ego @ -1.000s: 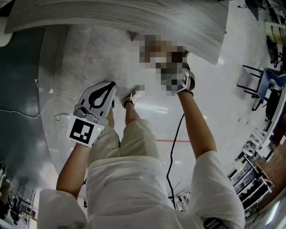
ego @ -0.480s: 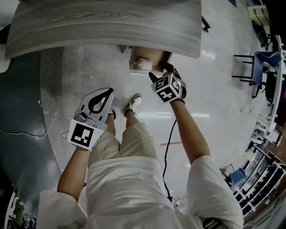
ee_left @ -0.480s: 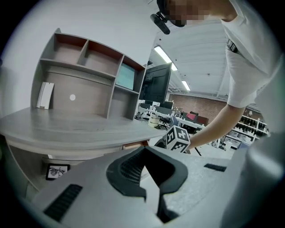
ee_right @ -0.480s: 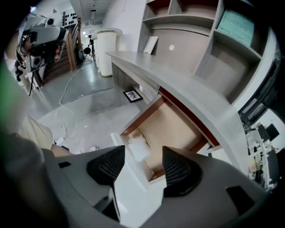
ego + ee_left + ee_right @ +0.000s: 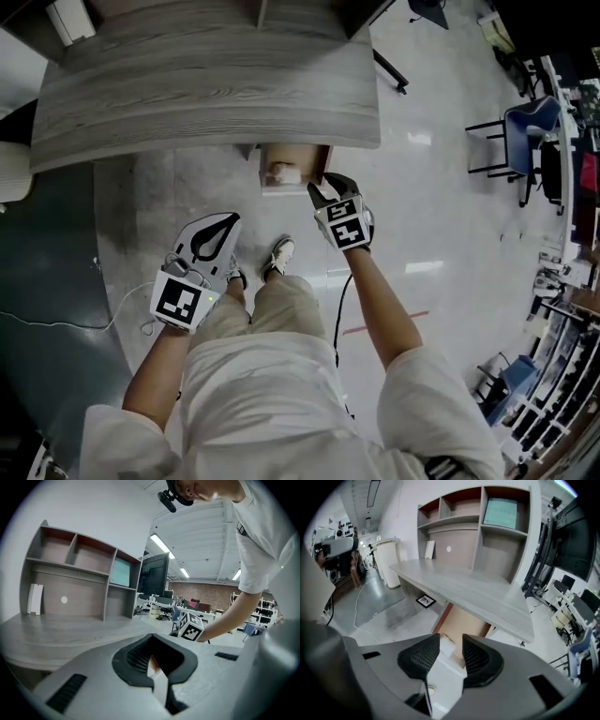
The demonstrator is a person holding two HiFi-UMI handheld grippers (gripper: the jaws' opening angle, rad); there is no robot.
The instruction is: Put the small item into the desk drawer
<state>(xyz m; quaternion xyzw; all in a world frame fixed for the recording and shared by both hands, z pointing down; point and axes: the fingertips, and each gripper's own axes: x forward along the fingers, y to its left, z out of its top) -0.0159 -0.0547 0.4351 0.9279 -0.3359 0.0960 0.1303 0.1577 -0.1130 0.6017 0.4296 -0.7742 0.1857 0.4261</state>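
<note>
Two hand-held grippers are in play, and neither carries anything. My right hand-held gripper point(image 5: 326, 187) hangs just off the front right corner of the open drawer point(image 5: 305, 157), tilted down toward it. Its jaws have just been closing and stand partly apart with only air between the pads. Looking along them, I see the small item point(image 5: 446, 645), a pale little block, lying on the drawer's brown bottom near the front. That puts it already where the task wants it, so I judge the placing itself done.

The drawer sticks out from under the grey wood-grain table point(image 5: 206, 89), which is why I stand back from the edge with my arm reaching over it. My left hand-held gripper point(image 5: 217, 225) is off to the side over the floor, well apart from the drawer. Its jaws meet at the tips and grip nothing. I take it that it is parked there to stay clear of the right one's work.
</note>
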